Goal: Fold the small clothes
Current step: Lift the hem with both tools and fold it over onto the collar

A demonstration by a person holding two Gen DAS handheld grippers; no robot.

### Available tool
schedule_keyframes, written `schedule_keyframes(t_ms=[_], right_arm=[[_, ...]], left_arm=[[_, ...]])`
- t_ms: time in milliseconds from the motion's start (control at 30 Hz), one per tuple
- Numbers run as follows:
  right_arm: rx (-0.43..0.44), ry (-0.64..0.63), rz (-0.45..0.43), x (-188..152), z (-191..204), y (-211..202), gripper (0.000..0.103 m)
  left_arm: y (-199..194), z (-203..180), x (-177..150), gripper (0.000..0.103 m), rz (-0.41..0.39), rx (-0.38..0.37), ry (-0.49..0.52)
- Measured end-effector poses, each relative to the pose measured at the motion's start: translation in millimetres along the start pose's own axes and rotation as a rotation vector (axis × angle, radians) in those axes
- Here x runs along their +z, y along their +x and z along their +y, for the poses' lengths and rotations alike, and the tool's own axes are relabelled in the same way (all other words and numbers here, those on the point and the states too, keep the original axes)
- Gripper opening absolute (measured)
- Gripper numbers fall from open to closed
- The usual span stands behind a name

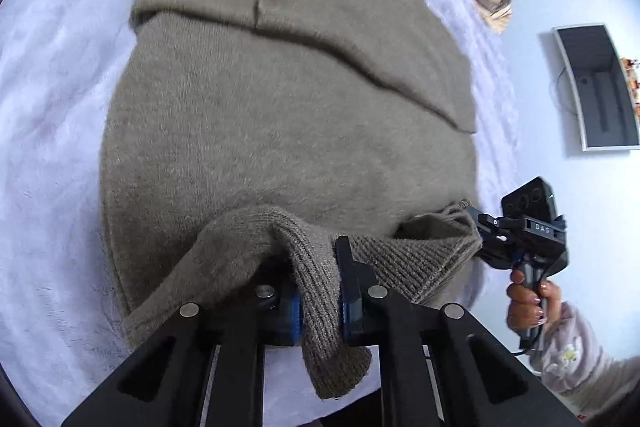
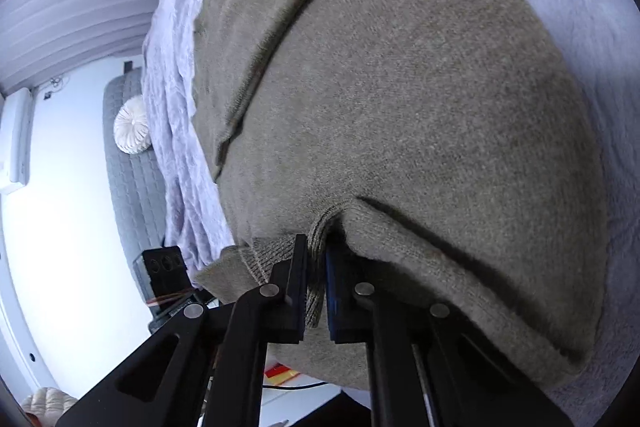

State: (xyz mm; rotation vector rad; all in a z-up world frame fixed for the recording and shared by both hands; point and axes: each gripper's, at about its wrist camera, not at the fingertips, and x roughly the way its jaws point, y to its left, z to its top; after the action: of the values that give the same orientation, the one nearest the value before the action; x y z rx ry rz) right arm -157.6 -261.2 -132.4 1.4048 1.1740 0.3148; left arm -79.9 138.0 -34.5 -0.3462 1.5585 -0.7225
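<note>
I had the brown sweater (image 1: 280,107) spread on the bed (image 1: 52,87), its sleeves already folded in. My left tongs (image 1: 316,291) were clamped on one hem corner and my right tongs (image 2: 316,291) on the other, so that, I judged, the bottom edge could lift evenly and fold over the body without bunching.

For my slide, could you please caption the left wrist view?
Both tongs grip the sweater's hem over the bed.
</note>
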Motion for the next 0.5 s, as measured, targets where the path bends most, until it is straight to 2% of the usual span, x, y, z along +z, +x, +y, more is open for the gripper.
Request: schedule_keyframes(t_ms=[67, 167, 367, 500], right_arm=[[0.137, 0.008, -0.082, -3, 6, -14, 0.008], [0.257, -0.012, -0.169, -2, 23, -36, 0.008], [0.335, -0.118, -0.274, 24, 76, -70, 0.008], [0.344, -0.2, -0.311, 52, 115, -83, 0.008]], left_arm=[[-19, -1, 3, 0.015, -0.032, -0.059, -0.023], [-44, -4, 12, 0.015, -0.084, -0.093, -0.034], [-84, -21, 48, 0.015, -0.198, -0.12, -0.005], [-96, -32, 88, 0.015, -0.269, -0.112, 0.042]])
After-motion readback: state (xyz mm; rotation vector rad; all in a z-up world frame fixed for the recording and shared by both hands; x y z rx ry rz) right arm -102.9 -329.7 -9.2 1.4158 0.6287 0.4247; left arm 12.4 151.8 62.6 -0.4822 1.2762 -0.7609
